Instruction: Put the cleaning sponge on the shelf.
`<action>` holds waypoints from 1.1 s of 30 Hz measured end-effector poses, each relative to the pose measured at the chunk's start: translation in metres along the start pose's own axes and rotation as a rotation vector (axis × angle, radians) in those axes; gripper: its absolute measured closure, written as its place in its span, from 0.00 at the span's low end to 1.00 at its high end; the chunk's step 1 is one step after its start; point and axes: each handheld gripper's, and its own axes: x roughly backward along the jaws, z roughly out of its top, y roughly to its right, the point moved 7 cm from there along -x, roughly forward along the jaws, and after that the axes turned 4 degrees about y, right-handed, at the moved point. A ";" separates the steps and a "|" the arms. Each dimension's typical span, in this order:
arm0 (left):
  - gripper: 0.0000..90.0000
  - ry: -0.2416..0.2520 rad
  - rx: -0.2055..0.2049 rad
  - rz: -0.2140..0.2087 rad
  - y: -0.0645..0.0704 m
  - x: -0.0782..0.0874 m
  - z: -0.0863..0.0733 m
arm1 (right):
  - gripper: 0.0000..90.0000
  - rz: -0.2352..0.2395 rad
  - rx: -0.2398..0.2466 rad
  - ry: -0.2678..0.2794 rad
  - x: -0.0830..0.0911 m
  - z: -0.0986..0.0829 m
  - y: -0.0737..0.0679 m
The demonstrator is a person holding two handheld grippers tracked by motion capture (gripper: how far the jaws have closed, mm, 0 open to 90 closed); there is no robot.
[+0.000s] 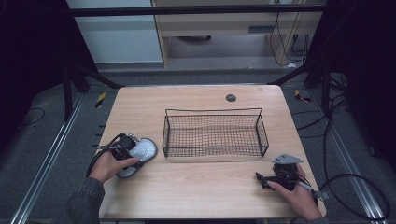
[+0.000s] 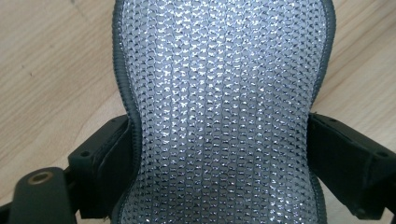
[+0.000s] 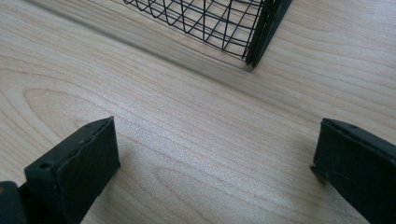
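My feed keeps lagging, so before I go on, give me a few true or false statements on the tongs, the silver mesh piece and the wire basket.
1. The left tongs are closed on the waist of the silver glittery mesh-covered hourglass-shaped pad. True.
2. The pad lies inside the black wire mesh basket. False: it is on the light wooden table, left of the basket.
3. The right tongs are open with nothing between them. True.
4. The basket holds several items. False: it is empty.
5. The right tongs grip the basket's corner. False: they sit apart from it, over bare table.
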 end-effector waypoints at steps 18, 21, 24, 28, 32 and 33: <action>0.13 0.141 -0.061 0.061 -0.002 0.059 0.035 | 0.00 0.003 0.000 0.001 0.000 0.000 0.000; 0.13 0.165 -0.081 0.065 -0.001 0.071 0.042 | 0.00 0.003 0.000 0.001 0.000 0.000 0.000; 0.14 0.181 -0.106 0.073 0.002 0.080 0.048 | 0.00 0.003 0.000 0.001 0.000 0.000 0.000; 0.14 0.200 -0.134 0.079 0.006 0.089 0.056 | 0.00 0.002 -0.001 0.001 0.000 0.000 0.000; 0.14 0.210 -0.159 0.093 0.007 0.096 0.063 | 0.00 0.002 -0.001 0.001 0.000 0.000 0.000; 0.14 0.209 -0.167 0.093 0.007 0.098 0.065 | 0.00 0.003 -0.001 0.001 0.000 0.000 0.000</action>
